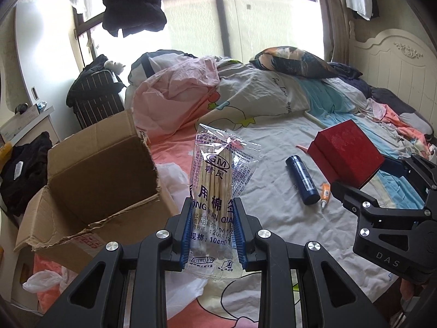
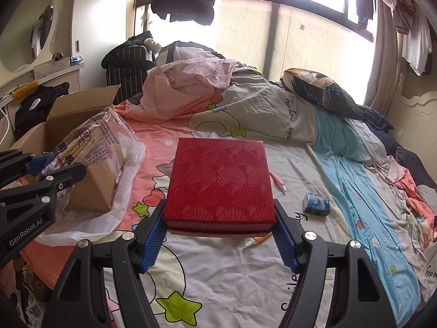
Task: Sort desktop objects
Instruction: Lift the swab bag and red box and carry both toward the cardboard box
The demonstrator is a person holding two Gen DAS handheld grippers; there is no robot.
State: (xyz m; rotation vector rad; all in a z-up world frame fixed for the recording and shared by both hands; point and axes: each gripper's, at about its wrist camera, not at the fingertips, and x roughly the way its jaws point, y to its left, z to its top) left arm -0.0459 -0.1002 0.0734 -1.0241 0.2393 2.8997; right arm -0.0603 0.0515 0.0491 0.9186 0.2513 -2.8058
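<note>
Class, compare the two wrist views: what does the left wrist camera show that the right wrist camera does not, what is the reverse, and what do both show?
Only the left wrist view: a dark blue bottle lying on the sheet, and the headboard's carved ornament.

Only the right wrist view: a small blue patterned box and a pink pen on the sheet.

Both: the left gripper shut on the swab packet, the right gripper shut on the red box, the cardboard box, the orange tube and the pillow.
</note>
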